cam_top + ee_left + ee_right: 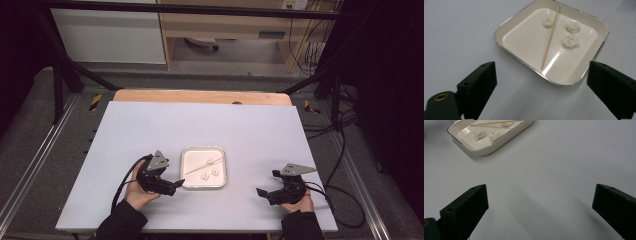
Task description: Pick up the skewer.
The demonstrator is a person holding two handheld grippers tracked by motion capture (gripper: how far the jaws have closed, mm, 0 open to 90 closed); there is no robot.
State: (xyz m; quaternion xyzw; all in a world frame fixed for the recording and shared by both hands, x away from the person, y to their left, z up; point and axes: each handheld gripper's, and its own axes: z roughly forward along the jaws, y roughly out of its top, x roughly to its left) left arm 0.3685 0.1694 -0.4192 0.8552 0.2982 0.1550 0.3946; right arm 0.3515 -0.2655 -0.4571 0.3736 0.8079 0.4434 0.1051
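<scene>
A pale grey board is covering the wooden table, with dark floor and trailing black cables lying around it. Near the front middle of the board a shallow square white tray with a thin metallic rim is sitting flat. Inside it a thin wooden skewer is lying at a slant across the tray floor, and three small white lumps of dough-like food are resting beside it: one touching the stick on its one side, two just apart on the other. The person's left gripper is hovering just beside the tray's left edge, its black jaws standing wide apart and pointing at the tray, holding nothing. The right gripper is hanging well apart to the tray's right, low over bare board, its jaws likewise spread wide and empty
</scene>
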